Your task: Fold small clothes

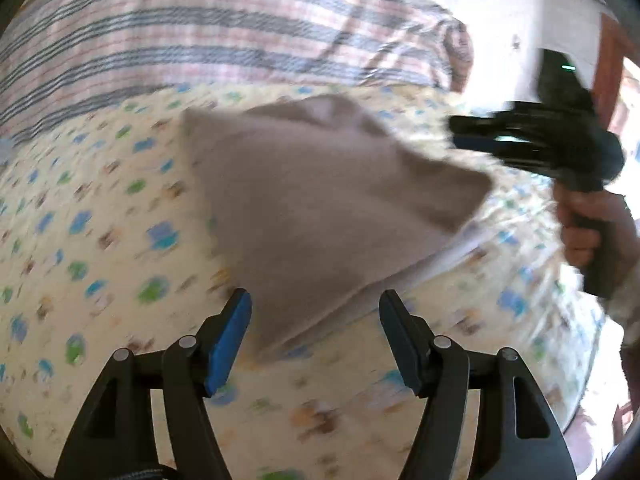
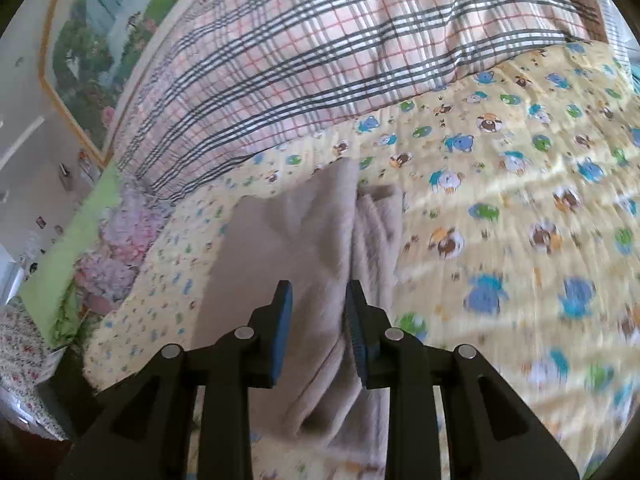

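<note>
- Plaid quilt [image 2: 312, 60] heaped along the far edge of the bed, on the yellow animal-print sheet [image 2: 520, 208]; framed landscape picture [image 2: 92, 52] on the wall past the bed's left side.
- Beige fleece garment [image 1: 320, 208] spread mid-sheet, one flap lifted and blurred; nothing lying over it.
- Left gripper [image 1: 316, 336] spread wide, empty, just short of the garment's near edge.
- Right gripper [image 2: 320, 332] partly closed around a raised fleece fold [image 2: 320, 280]; firm pinch or not, cannot tell.

Your garment [image 1: 320, 204] lies on the sheet [image 1: 100, 240]; the blanket [image 1: 180, 32] lies behind both.
</note>
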A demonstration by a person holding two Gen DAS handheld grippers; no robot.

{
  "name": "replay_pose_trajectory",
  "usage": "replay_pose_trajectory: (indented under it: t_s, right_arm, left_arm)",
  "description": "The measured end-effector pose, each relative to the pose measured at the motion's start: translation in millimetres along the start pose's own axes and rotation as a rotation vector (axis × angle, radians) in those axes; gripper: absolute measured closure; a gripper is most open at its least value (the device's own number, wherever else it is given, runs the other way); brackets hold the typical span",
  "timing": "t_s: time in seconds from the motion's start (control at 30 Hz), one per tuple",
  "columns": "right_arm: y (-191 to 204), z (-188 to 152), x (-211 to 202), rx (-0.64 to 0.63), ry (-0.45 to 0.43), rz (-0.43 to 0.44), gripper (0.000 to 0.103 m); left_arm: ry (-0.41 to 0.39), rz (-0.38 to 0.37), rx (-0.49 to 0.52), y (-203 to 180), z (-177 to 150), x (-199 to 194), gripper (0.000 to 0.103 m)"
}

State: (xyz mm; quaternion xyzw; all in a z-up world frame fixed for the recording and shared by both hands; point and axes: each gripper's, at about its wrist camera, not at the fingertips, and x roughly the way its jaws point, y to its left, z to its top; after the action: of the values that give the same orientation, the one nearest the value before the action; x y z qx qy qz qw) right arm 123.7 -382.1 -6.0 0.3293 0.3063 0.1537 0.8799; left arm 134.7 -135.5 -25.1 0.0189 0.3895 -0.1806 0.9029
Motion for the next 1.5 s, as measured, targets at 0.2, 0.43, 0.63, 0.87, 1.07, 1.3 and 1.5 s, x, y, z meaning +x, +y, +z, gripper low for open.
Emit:
replay_pose_trajectory:
  t_s: [0.2, 0.43, 0.63, 0.87, 1.07, 1.3, 1.5]
  right_arm:
    - [11, -22, 15, -0.037, 0.061, -0.090, 0.073]
    - [7, -38, 10, -0.020, 0.047, -0.083, 0.073]
    - [11, -40, 21, -0.050, 0.081, -0.112, 0.077]
    - [27, -32, -25, -0.035, -0.077, -0.042, 0.095]
    - [-19, -72, 6, 0.033, 0.044, -0.164, 0.095]
    - [-11, -71, 6, 0.004, 0.048, -0.208, 0.092]
    - [-4, -62, -15, 0.012, 0.007, -0.238, 0.073]
  left_arm:
    - [0.053, -0.015, -0.049, 21, -8, 16, 0.036]
    - [0.107, 0.048, -0.080, 29, -9, 45, 0.037]
    - [0.069, 0.044, -0.129, 37, -13, 44, 0.049]
    - [0.050, -0.015, -0.217, 51, -16, 38, 0.059]
    - [0.058, -0.054, -0.254, 56, -18, 37, 0.061]
    - [0.101, -0.118, -0.264, 58, -21, 28, 0.061]
    - [0.105, -0.207, -0.250, 59, -30, 2, 0.039]
